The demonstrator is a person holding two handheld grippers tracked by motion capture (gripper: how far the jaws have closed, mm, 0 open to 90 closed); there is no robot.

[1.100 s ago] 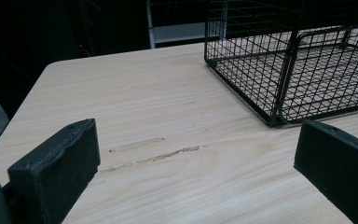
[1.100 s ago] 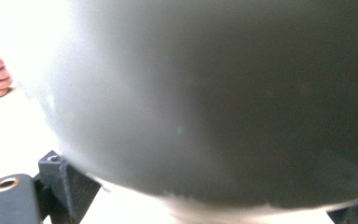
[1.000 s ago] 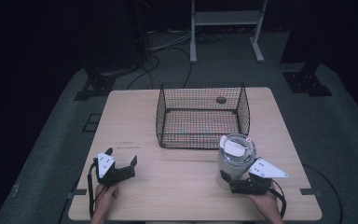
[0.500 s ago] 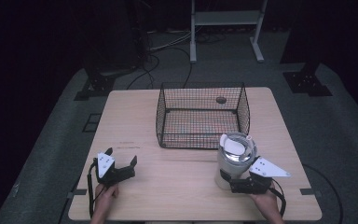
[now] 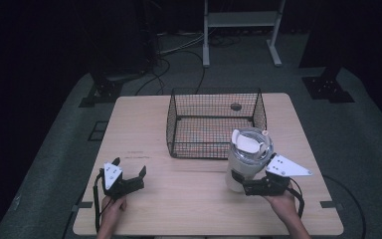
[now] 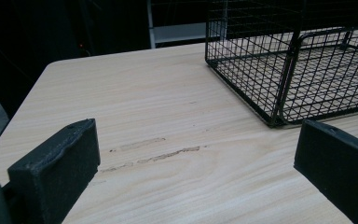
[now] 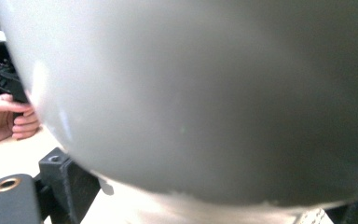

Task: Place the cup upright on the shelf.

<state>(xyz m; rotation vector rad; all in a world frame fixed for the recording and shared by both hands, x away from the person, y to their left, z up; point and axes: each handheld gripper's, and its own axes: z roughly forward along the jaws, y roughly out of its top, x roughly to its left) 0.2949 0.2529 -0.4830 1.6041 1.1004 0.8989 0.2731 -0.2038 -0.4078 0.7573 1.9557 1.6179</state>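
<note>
White jar (image 5: pixel 247 160) clamped by right gripper (image 5: pixel 251 188) jaws, left gripper (image 5: pixel 129 177) jaws wide, empty

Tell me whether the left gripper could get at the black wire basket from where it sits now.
Probably yes. The left gripper rests open on the light wooden table, and only bare tabletop shows between it and the black wire basket's near corner. The white jar stands off to the right.
</note>
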